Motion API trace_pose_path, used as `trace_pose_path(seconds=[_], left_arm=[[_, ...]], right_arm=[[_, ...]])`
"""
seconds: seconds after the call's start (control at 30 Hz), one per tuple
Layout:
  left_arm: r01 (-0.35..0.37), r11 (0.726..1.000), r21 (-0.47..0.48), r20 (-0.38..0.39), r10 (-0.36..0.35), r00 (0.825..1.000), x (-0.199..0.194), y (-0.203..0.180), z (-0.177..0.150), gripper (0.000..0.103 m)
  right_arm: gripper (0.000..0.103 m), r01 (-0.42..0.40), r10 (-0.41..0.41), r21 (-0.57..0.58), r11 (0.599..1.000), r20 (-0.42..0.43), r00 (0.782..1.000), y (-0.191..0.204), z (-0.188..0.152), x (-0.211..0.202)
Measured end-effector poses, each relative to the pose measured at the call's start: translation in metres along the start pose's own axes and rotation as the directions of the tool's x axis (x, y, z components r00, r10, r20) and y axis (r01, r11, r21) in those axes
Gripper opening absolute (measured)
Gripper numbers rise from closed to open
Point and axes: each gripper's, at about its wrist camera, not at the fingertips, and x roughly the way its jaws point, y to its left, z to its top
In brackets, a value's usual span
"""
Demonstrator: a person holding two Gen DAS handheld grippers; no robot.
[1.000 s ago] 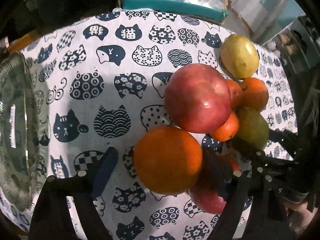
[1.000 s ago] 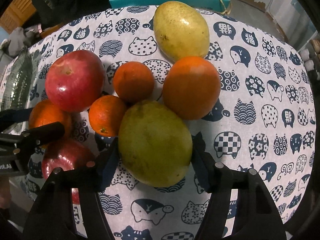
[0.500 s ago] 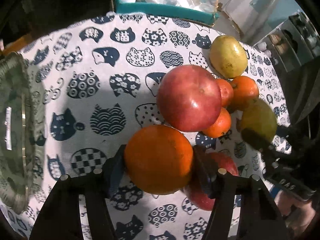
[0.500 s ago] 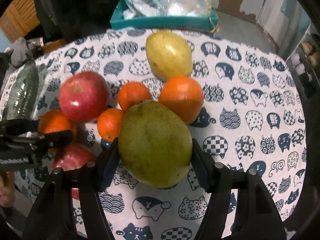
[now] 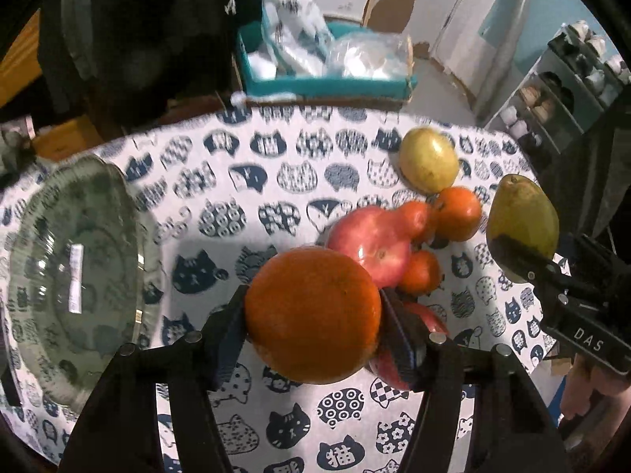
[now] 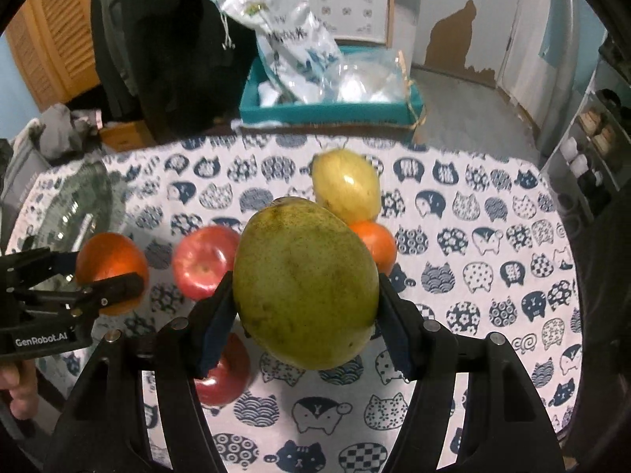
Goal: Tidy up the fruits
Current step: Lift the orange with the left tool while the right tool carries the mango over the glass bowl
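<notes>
My left gripper (image 5: 311, 315) is shut on a large orange (image 5: 311, 313) and holds it above the cat-print tablecloth; the gripper shows at the left in the right wrist view (image 6: 106, 276). My right gripper (image 6: 305, 307) is shut on a green mango (image 6: 305, 282), also lifted; that mango shows at the right in the left wrist view (image 5: 522, 218). On the cloth lie a red apple (image 5: 370, 240), a yellow mango (image 5: 428, 159), small oranges (image 5: 457, 213) and a second red apple (image 6: 224, 370). A clear glass plate (image 5: 75, 272) sits at the left.
A teal box (image 6: 331, 112) with plastic bags stands beyond the table's far edge. A shelf with shoes (image 5: 552, 98) is at the right. A dark chair or clothing (image 5: 130, 39) is behind the table at the left.
Both grippers have closed on their fruit and lifted: the orange and the green mango have risen off the cloth, and both views now look from higher up.
</notes>
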Motion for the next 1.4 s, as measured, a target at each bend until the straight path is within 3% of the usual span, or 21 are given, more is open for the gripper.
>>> trace_pose_path(seconds=[0.27,0.7,1.07,1.4], left_arm=[[-0.004,1.000,0.025,0.133,0.001,0.991,-0.054,-0.004,0.006,0.065],[-0.013,1.000,0.012,0.281,0.009,0.960,-0.119,0.017,0.006,0.065],[-0.014,1.000,-0.027,0.361,0.023,0.932,-0.161,0.047,0.003,0.065],[-0.036,0.995,-0.089,0.359,0.066,0.931,-0.165,0.083,-0.002,0.065]], right_arm=[[0.067,-0.005,0.006,-0.010,1.000,0.100,0.995,0.014,0.016,-0.041],[0.067,-0.023,0.031,-0.035,0.999,0.232,0.972,0.039,0.038,-0.093],[0.067,-0.071,0.087,-0.066,0.995,0.298,0.951,0.067,0.053,-0.117],[0.067,-0.118,0.148,-0.116,0.986,0.291,0.945,0.109,0.068,-0.111]])
